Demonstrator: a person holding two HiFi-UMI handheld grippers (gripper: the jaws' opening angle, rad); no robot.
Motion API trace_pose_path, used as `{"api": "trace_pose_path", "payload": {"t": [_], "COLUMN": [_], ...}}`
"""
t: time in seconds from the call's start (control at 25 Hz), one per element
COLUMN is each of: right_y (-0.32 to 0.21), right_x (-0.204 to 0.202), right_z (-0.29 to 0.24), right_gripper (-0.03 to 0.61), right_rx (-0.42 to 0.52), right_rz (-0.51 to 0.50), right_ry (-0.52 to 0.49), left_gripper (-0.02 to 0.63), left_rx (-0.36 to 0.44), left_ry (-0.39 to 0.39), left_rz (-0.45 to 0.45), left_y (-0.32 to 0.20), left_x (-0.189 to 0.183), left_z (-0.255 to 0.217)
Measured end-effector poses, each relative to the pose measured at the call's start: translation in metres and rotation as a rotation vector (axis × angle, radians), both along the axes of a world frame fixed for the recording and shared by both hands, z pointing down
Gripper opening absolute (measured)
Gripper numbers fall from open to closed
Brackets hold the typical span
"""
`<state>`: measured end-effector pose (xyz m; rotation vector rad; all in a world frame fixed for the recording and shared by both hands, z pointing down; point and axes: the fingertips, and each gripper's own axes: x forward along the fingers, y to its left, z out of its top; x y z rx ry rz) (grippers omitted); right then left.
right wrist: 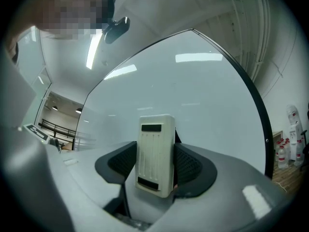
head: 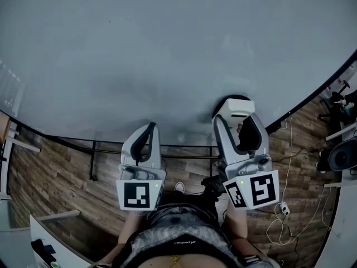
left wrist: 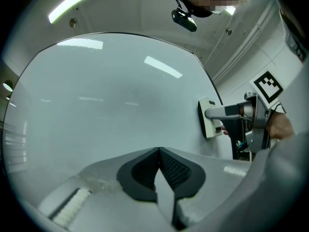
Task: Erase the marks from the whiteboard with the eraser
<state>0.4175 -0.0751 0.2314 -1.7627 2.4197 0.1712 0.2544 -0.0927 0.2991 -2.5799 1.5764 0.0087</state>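
Observation:
The whiteboard (head: 139,49) fills the upper head view; its surface looks plain pale grey, with no marks I can make out. My right gripper (head: 240,116) is shut on the cream eraser (right wrist: 155,153), which it presses flat against the board near the lower edge. From the left gripper view the eraser (left wrist: 208,117) shows at the right, against the whiteboard (left wrist: 106,105). My left gripper (head: 149,128) hangs just below the board's bottom edge, shut with nothing between its jaws. The whiteboard (right wrist: 193,91) rises behind the eraser.
A wood-look floor (head: 61,177) lies below the board, crossed by the stand's black bars (head: 100,147). Cables and a white plug (head: 284,208) lie at the right. Black office chairs (head: 340,155) stand far right. A white desk corner (head: 39,239) sits at the lower left.

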Motion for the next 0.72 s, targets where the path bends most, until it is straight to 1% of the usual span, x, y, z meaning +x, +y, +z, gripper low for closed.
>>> {"api": "trace_pose_path", "payload": {"t": [0.12,0.28,0.44,0.6,0.72], "right_y": [0.003,-0.003,-0.008,-0.009,-0.008], "right_x": [-0.007,-0.001,-0.006,-0.009,-0.011], "right_z": [0.014,0.038,0.061,0.06,0.058], "right_gripper": [0.245,0.247,0.247,0.244,0.244], "right_rx": [-0.018,-0.066,-0.115,-0.109,-0.11], "right_rz": [0.019,0.02,0.038,0.077,0.082], "right_ry": [0.009,-0.011,0.017,0.032,0.046], "left_gripper": [0.005,0.005,0.005,0.005,0.005], "left_rx": [-0.02,-0.037,-0.046,-0.057,-0.066], "left_ry": [0.004,0.002,0.001,0.001,0.001], "left_rz": [-0.012,-0.003,0.002,0.0,-0.002], "left_y": [0.003,-0.001,0.001,0.004,0.007], "left_x": [-0.007,0.001,-0.002,-0.008,-0.011], "left_z": [0.006,0.008,0.01,0.014,0.016]}}
